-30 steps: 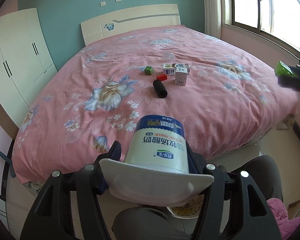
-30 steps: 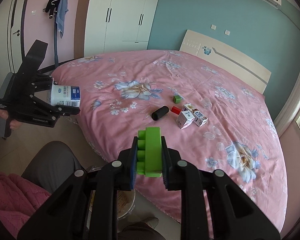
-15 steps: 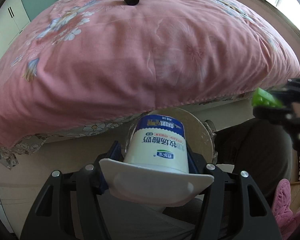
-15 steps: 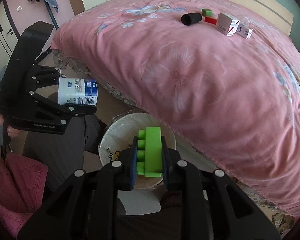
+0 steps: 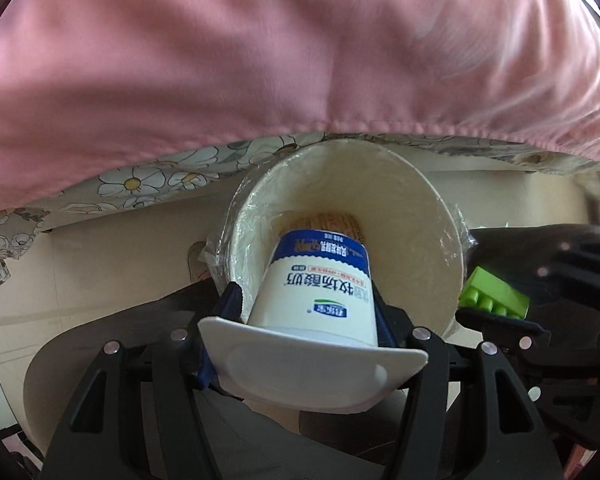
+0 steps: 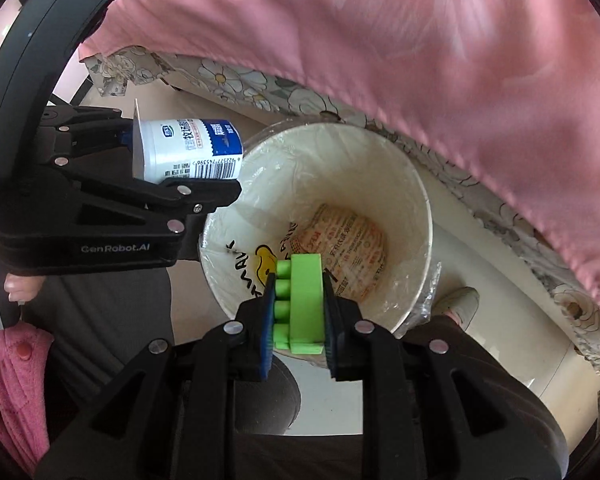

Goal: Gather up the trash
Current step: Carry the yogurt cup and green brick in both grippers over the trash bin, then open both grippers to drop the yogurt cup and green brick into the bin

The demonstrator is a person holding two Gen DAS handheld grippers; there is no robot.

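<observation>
- The cup point(image 5: 315, 292) is a white and blue yogurt tub, pinched across its body by your left gripper point(image 5: 308, 312), bottom end pointing down into the bin point(image 5: 432, 200).
- The block point(image 6: 300, 304) is green, studded, and clamped between the pads of your right gripper point(image 6: 298, 312); it hangs just at the bin's near rim.
- The bin sits on the floor beside the bed, under the overhang of the pink quilt point(image 6: 380, 40). It has a clear liner, and one printed wrapper point(image 6: 340, 248) lies at the bottom.
- You seem to be at the drop step — both pieces are carried and poised, neither let go.
- Next, I judge: spread the left jaws with the cup's mouth-end inside the rim. The block sits nearer the edge — nudge it forward before you release.
</observation>
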